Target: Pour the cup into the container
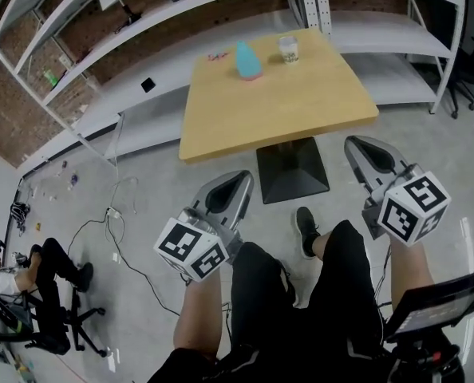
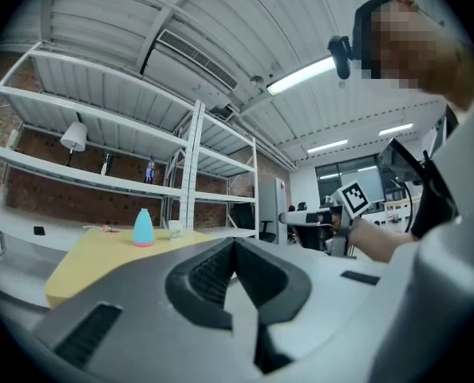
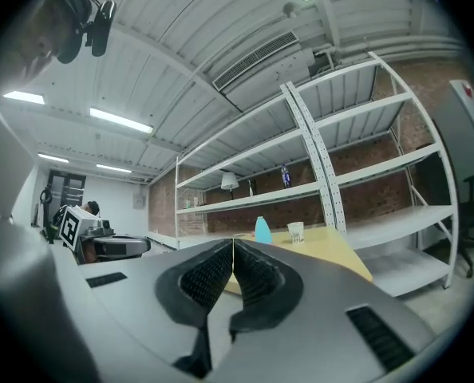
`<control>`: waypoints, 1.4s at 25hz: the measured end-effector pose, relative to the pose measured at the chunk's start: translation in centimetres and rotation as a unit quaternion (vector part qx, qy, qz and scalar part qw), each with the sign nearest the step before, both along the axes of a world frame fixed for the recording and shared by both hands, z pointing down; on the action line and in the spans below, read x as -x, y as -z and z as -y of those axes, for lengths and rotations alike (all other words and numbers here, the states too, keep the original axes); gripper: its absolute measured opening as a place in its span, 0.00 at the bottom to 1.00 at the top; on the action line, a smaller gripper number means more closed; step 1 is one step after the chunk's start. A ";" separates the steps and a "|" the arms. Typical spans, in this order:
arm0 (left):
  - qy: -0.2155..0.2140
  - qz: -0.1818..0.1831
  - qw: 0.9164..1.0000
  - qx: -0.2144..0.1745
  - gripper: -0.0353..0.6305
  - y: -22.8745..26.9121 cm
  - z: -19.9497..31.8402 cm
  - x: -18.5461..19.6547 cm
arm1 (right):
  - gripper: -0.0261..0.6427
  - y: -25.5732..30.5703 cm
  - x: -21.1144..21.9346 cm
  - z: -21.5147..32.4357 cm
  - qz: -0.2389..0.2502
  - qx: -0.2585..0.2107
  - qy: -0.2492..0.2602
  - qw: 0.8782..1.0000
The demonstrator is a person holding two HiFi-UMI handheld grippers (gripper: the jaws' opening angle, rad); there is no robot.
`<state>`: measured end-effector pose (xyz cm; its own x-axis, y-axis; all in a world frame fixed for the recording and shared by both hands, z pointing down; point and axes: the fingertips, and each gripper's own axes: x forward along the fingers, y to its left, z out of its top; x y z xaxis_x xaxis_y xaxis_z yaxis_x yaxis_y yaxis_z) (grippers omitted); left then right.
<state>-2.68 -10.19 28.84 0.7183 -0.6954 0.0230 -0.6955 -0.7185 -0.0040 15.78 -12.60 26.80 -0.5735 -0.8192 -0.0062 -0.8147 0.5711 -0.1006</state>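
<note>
In the head view the cup (image 1: 290, 49) stands upright at about 1 o'clock on the square wooden table (image 1: 277, 110), long axis vertical and mouth up, close to the far edge; the blue container (image 1: 247, 61) stands just beside it on its 9 o'clock side, apart from it, also upright, broad at the base and narrowing to the top, with a small pink bit (image 1: 218, 55) further toward 9 o'clock. The left gripper (image 1: 241, 179) and the right gripper (image 1: 357, 144) hang at 6 o'clock over the person's legs, well apart from the table, both pointing toward 12 o'clock. The table rests on a black foot (image 1: 291, 170) on a grey floor (image 1: 141, 182) strewn with cables at 8 o'clock, where a seated person (image 1: 29, 274) shows; white shelving (image 1: 141, 22) on a brick wall runs across 10 to 2 o'clock. In the left gripper view the tongs are pressed together with nothing between them, and the container (image 2: 143, 227) and cup (image 2: 175, 231) sit upright at 9 o'clock on the tabletop under a ribbed ceiling with light strips (image 2: 301, 76). In the right gripper view the tongs are likewise pressed together and bare, with container (image 3: 262, 230) and cup (image 3: 295, 231) upright at 12 o'clock past the tips and a lamp (image 3: 229, 181) on the shelving behind
</note>
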 end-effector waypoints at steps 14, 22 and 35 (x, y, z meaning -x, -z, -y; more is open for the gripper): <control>-0.055 0.004 0.998 -0.021 0.04 -0.2 18.6 1.2 | 0.04 -0.2 2.6 17.2 -0.016 0.004 -0.027 0.999; -0.076 0.012 0.997 -0.008 0.04 -1.7 27.2 1.6 | 0.04 -0.2 3.5 25.9 -0.018 0.007 -0.039 0.999; -0.117 0.032 0.992 0.024 0.04 -4.2 35.6 0.5 | 0.04 -1.5 4.1 38.2 -0.023 0.017 -0.037 0.999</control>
<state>-3.14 -45.83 32.99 0.8563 -0.5062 0.1022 -0.5085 -0.8611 -0.0048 11.65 -50.83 28.27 -0.5111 -0.8582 0.0483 -0.8584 0.5067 -0.0803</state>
